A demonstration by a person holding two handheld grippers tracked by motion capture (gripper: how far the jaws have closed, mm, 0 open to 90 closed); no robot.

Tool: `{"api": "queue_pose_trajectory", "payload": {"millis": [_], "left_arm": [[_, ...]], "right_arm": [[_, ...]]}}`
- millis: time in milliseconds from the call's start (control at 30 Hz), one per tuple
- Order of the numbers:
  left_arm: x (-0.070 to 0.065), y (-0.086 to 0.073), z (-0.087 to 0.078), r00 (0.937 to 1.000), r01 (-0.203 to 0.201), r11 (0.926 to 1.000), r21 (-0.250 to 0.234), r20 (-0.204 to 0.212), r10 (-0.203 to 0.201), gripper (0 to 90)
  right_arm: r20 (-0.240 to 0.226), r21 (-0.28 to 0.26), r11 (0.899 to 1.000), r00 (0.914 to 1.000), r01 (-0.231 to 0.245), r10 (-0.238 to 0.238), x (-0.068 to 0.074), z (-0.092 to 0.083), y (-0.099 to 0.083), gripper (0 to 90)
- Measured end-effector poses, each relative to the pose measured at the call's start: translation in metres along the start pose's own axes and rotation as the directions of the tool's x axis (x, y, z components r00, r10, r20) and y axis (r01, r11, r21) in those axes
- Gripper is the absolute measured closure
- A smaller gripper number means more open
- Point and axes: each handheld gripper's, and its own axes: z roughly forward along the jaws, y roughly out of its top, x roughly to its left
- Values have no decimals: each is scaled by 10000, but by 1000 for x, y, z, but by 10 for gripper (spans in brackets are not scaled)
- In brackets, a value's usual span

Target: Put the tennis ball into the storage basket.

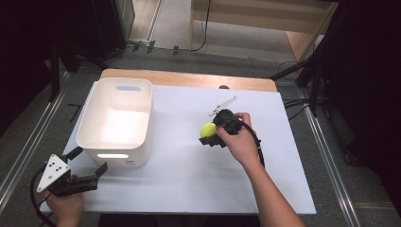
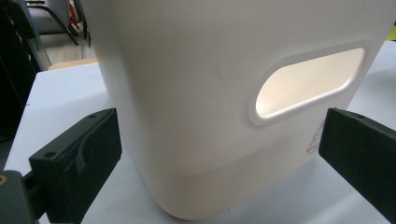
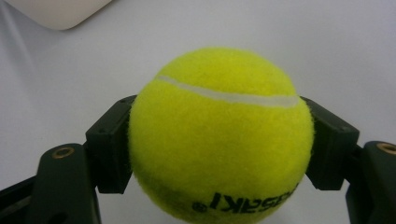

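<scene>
Ball point(image 3: 219, 135), fuzzy yellow-green with a white seam and black lettering, sits clamped in the right gripper point(image 3: 219, 144); left gripper point(image 2: 219, 154) gapes.

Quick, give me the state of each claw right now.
Left claw: open, holding nothing, jaws apart by the white plastic bin.
Right claw: closed on the yellow felt tennis ball.
</scene>
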Motion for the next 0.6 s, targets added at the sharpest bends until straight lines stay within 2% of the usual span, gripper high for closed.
{"api": "queue_pose_trajectory", "payload": {"millis": [33,133,600], "left_arm": [[0,0,0,10000,-5,10000,27,-17,5,0],[0,0,0,10000,-20,10000,29,-6,20,0],[0,0,0,10000,-33,10000,12,-13,33,0]], "right_arm": [[-31,0,9999,9999,123,-123,0,0,1,231],[-33,-46,10000,10000,55,-55,2,-1,4,231],[-237,-108,9993,9991,358,-361,10,5,16,231]]}}
